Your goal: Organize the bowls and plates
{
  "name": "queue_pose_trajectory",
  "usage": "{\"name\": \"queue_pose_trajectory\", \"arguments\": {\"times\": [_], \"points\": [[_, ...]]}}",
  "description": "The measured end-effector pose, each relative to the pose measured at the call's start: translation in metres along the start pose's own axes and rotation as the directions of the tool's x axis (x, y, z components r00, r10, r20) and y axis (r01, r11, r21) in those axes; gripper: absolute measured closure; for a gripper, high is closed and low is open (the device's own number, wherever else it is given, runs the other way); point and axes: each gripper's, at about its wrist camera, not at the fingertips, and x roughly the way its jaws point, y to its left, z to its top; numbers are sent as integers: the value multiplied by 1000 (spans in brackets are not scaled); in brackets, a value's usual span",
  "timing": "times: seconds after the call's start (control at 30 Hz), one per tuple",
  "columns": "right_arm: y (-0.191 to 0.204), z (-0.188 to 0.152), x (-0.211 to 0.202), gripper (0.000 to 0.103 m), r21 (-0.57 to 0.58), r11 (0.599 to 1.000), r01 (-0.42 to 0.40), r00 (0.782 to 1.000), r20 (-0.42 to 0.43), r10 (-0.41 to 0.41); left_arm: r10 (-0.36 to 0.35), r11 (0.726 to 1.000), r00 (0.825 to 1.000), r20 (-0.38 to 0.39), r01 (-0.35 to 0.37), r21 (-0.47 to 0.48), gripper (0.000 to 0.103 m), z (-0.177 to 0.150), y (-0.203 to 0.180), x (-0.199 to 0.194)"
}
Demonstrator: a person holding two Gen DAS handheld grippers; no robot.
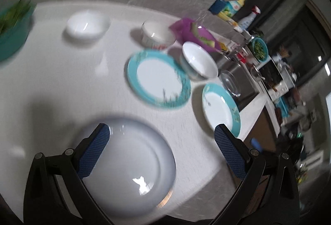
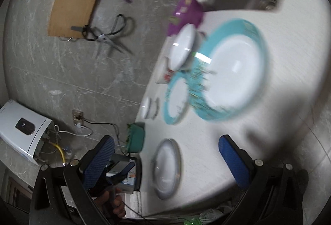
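Left wrist view shows your left gripper (image 1: 161, 138) tilted down over the white counter (image 1: 62, 84), its jaws spread wide with nothing between them, above a white plate (image 1: 132, 165) at the near edge. Farther lie two teal-rimmed plates (image 1: 159, 79) and three white bowls (image 1: 88, 25). Only the right wrist view shows your hand (image 2: 112, 202) holding that gripper low at the left, scissors (image 2: 109, 36) on the wall, and your right gripper (image 2: 165, 150), also wide and empty.
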Motion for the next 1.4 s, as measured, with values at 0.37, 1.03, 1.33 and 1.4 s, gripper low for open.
{"name": "queue_pose_trajectory", "arguments": {"times": [0.37,1.03,1.33,1.4], "points": [[72,103,138,0,-202,968,149,970,-161,-183,14,985,973,-232,27,170,1,130,47,119],[19,110,258,10,-341,812,473,763,-304,-571,42,972,925,-378,49,230,14,135,72,207],[17,109,276,12,-379,797,470,727,-346,-593,40,973,912,-408,57,224,42,127,70,224],[18,109,282,14,-392,790,472,706,-368,-605,36,974,911,-412,61,220,42,127,69,227]]}}
